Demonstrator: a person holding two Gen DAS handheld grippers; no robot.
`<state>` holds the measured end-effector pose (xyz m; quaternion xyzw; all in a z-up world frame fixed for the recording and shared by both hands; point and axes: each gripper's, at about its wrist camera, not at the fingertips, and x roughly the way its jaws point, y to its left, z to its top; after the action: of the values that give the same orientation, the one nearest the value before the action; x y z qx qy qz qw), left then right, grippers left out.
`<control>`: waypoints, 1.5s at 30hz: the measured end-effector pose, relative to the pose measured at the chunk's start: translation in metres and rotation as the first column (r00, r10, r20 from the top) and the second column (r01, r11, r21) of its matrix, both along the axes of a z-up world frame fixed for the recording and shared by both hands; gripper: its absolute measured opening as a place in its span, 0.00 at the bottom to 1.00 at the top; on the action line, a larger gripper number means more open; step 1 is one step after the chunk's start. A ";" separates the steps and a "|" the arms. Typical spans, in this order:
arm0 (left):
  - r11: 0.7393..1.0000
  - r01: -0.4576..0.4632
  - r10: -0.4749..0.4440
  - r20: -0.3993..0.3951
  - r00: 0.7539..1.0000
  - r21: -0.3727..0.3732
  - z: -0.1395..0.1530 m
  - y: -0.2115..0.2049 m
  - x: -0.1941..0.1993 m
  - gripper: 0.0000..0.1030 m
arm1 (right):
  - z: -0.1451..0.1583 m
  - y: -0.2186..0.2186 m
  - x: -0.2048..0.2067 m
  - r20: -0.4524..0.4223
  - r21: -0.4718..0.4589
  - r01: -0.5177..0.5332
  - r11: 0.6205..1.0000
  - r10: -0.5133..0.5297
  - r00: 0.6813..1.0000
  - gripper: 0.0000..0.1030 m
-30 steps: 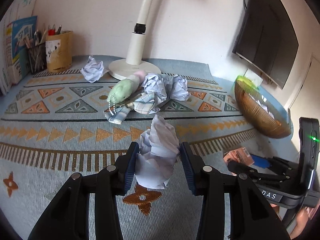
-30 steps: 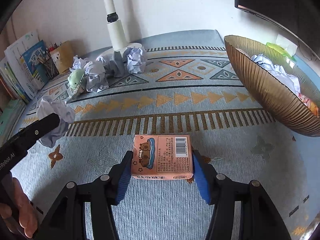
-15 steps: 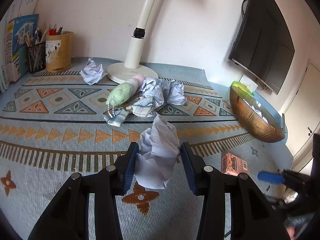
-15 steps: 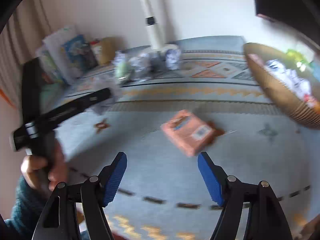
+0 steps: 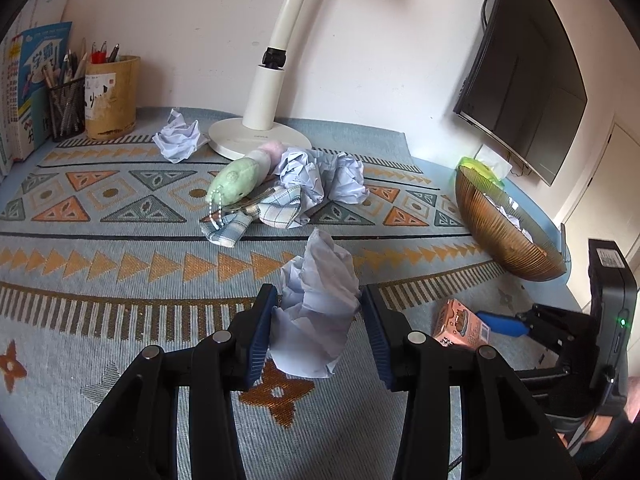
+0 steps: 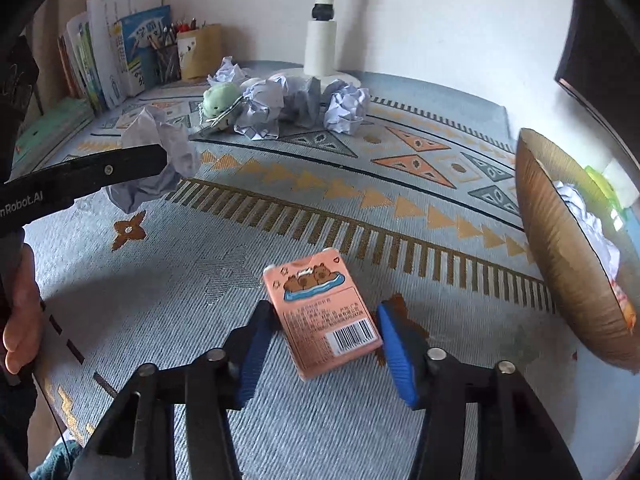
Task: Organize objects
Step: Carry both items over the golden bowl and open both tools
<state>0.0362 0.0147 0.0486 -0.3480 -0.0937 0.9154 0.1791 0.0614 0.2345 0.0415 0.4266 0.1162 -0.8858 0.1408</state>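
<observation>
My left gripper (image 5: 318,330) is shut on a crumpled white paper ball (image 5: 316,308) and holds it above the patterned mat; the ball also shows in the right wrist view (image 6: 156,160). My right gripper (image 6: 324,348) is open, its pads on either side of a pink box (image 6: 322,312) that lies flat and skewed on the mat. The box also shows in the left wrist view (image 5: 460,326). A brown ribbed bowl (image 6: 560,256) with crumpled paper in it stands at the right.
A pile of paper balls (image 5: 320,178), a green plush toy (image 5: 236,180) and a checked cloth (image 5: 260,216) lies in front of the white lamp base (image 5: 256,140). Pen cups (image 5: 112,96) and books (image 6: 116,56) stand at back left. A monitor (image 5: 524,76) hangs at right.
My right gripper let go of the pink box, swung away, and has come back around it with jaws open; the box now lies skewed. My left gripper keeps holding the paper ball.
</observation>
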 end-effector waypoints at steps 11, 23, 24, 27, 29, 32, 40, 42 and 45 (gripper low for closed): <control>1.000 0.008 -0.008 0.007 1.000 -0.030 -0.001 0.006 0.000 0.40 | 0.016 0.030 0.032 0.014 -0.227 0.068 0.972 -0.066 0.998 0.40; 0.998 -0.010 0.012 0.031 0.999 -0.059 -0.003 0.007 -0.003 0.40 | 0.028 0.076 0.053 0.033 -0.347 0.130 0.929 -0.126 0.991 0.39; 0.998 -0.012 0.014 0.033 0.999 -0.061 -0.004 0.007 -0.003 0.40 | 0.028 0.079 0.054 0.037 -0.355 0.136 0.925 -0.132 0.991 0.39; 0.997 -0.006 0.009 0.039 0.999 -0.072 -0.005 0.009 -0.004 0.40 | 0.035 0.086 0.061 0.011 -0.359 0.146 0.922 -0.153 0.988 0.39; 0.997 0.010 -0.006 0.051 0.999 -0.075 -0.005 0.012 -0.005 0.40 | 0.047 0.091 0.070 -0.026 -0.369 0.139 0.919 -0.160 0.987 0.39; 0.998 0.008 -0.006 0.043 0.999 -0.059 0.001 0.013 0.000 0.40 | 0.062 0.099 0.080 -0.065 -0.377 0.135 0.916 -0.172 0.983 0.38; 0.992 0.126 -0.126 -0.038 0.991 0.000 0.052 0.048 0.032 0.40 | 0.095 0.125 0.093 -0.099 -0.479 0.114 0.870 -0.182 0.978 0.38; 0.985 0.170 -0.169 -0.061 0.984 0.016 0.064 0.061 0.035 0.40 | 0.103 0.135 0.092 -0.102 -0.511 0.111 0.853 -0.188 0.977 0.38; 0.971 0.234 -0.229 -0.099 0.968 0.044 0.084 0.085 0.036 0.40 | 0.118 0.146 0.091 -0.134 -0.514 0.112 0.850 -0.209 0.969 0.38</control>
<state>0.0720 0.0994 0.1329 -0.3082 -0.0690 0.9006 0.2985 0.1520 0.3802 0.1592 0.2995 -0.1422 -0.9296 0.1609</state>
